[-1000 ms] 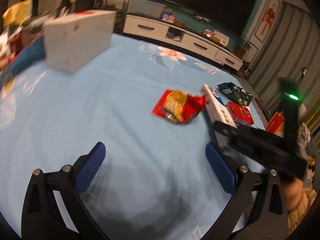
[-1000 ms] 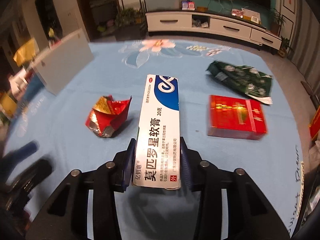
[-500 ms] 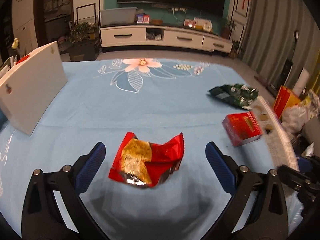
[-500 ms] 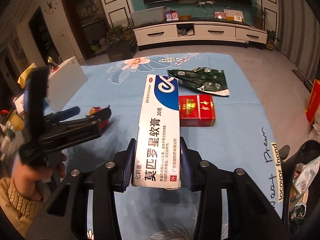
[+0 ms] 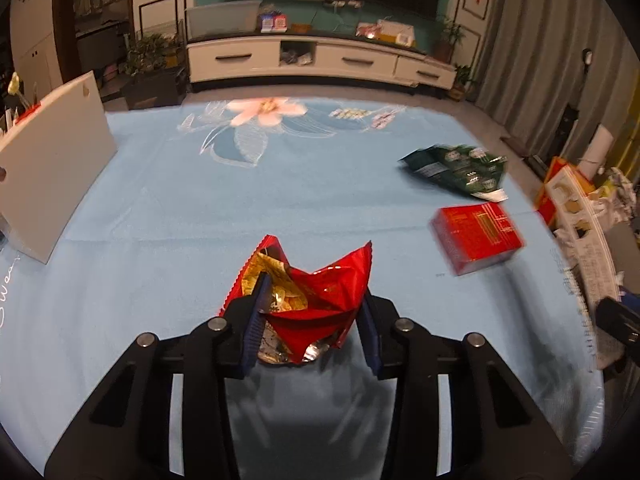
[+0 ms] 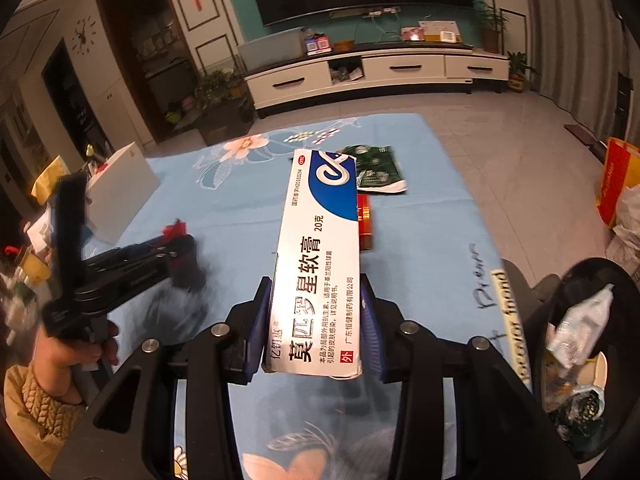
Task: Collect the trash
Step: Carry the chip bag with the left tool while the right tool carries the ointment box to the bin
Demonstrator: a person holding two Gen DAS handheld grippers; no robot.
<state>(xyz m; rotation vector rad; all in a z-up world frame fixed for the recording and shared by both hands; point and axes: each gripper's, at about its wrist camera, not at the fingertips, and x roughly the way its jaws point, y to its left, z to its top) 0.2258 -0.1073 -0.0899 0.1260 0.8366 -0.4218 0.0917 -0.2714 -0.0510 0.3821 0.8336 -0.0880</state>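
My left gripper (image 5: 310, 312) is shut on a crumpled red and gold snack wrapper (image 5: 312, 292) on the blue tablecloth (image 5: 200, 208). My right gripper (image 6: 316, 320) is shut on a long white and blue ointment box (image 6: 320, 256), held above the table's right side. That box also shows at the right edge of the left wrist view (image 5: 588, 240). A red packet (image 5: 476, 236) and a green foil bag (image 5: 456, 168) lie on the cloth to the right. The left gripper appears in the right wrist view (image 6: 132, 264).
A black trash bin (image 6: 580, 344) with wrappers inside stands off the table's right edge. A white box (image 5: 52, 160) stands at the table's left. A TV cabinet (image 5: 320, 60) lines the far wall. An orange bag (image 6: 616, 180) sits on the floor at right.
My left gripper has moved onto the red wrapper and shut on it. My right gripper has carried the ointment box back and right, toward the bin.
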